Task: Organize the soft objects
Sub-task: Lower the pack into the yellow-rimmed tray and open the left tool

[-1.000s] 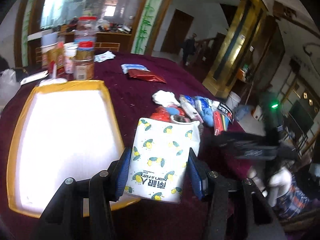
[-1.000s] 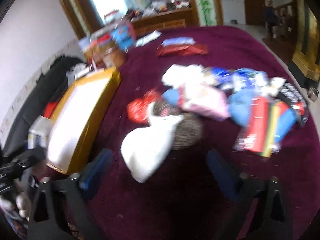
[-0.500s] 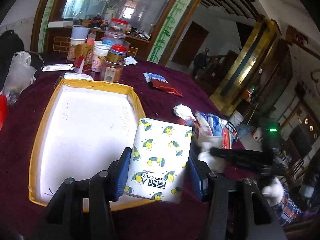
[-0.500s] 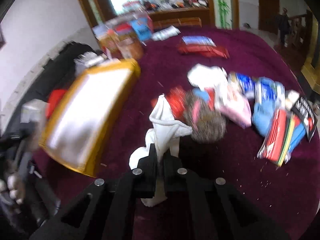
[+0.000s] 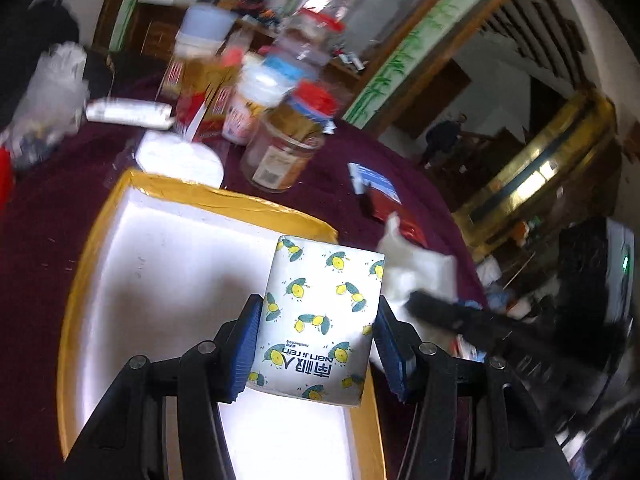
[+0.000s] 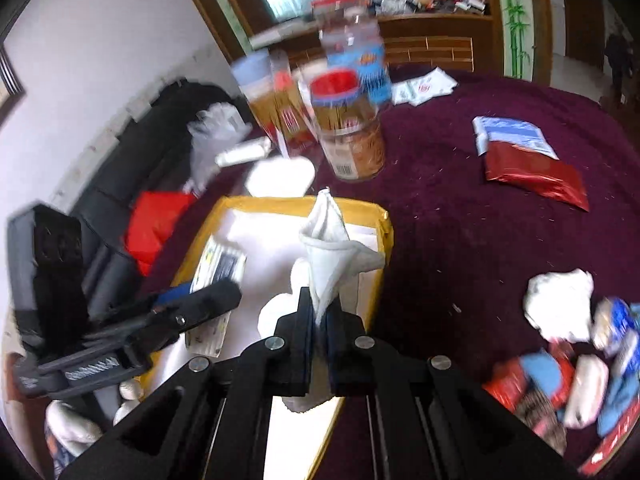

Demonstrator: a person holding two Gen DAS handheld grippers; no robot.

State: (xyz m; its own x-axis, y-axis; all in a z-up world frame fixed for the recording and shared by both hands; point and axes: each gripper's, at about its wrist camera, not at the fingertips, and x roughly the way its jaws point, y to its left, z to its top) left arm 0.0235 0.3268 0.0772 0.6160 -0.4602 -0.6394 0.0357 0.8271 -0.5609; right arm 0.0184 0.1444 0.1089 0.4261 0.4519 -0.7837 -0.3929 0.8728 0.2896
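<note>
My left gripper (image 5: 316, 344) is shut on a white tissue pack printed with lemons (image 5: 320, 316) and holds it over the right side of the yellow-rimmed white tray (image 5: 160, 280). My right gripper (image 6: 318, 332) is shut on a white sock (image 6: 330, 252) and holds it above the same tray (image 6: 280, 202). The sock also shows in the left wrist view (image 5: 416, 276), just right of the pack. The left gripper with its pack shows in the right wrist view (image 6: 208, 304), over the tray's left part.
Jars and bottles (image 5: 280, 144) stand just beyond the tray's far edge, with a round white pad (image 5: 180, 156). A pile of socks and packets (image 6: 572, 360) lies on the maroon cloth at right. Red and blue packets (image 6: 528, 164) lie farther back.
Both grippers have moved left over the tray. The right gripper closed on the white sock, lifted it off the pile and carried it there. The left gripper still holds the tissue pack.
</note>
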